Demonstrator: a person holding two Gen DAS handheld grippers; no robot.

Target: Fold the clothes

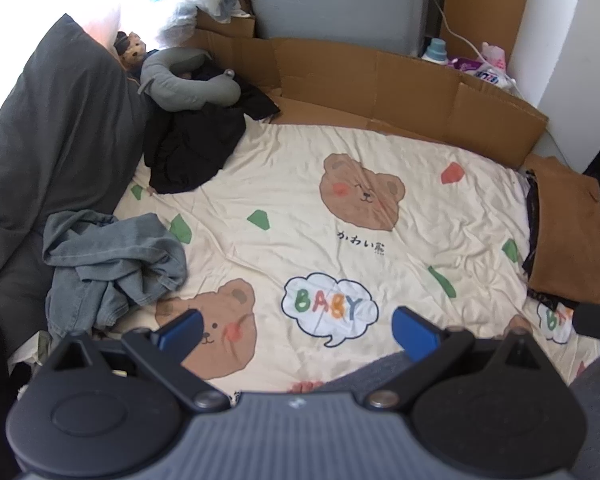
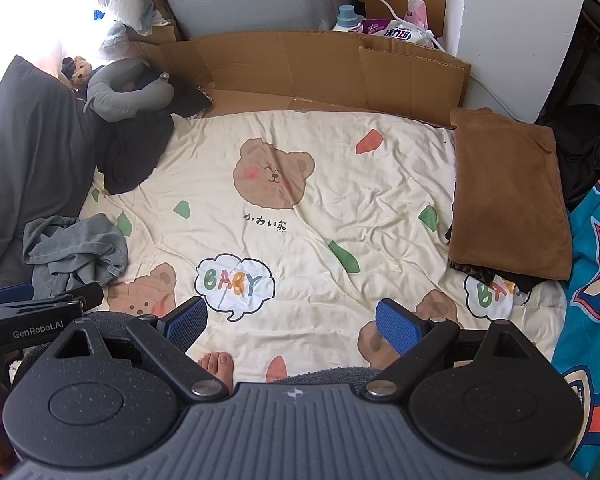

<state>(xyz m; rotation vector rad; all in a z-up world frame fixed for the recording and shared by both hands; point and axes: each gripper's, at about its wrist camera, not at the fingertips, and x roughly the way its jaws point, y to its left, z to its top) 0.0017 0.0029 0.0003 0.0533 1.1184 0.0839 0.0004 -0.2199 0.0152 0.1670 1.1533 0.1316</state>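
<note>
The grey garment lies crumpled in a heap at the left edge of the bear-print sheet, against the dark duvet. A black garment is bunched further back. The folded brown garment sits flat at the right edge. Left gripper and right gripper both hover spread wide, empty, over the sheet's bare middle

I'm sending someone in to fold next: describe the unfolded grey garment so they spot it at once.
Start from the cream bear-print sheet covering the bed. At its left edge, beside the dark grey pillow, lies the grey garment, crumpled in a heap. Unlike the black clothes farther back or the folded brown garment opposite, it is pale blue-grey.
</note>
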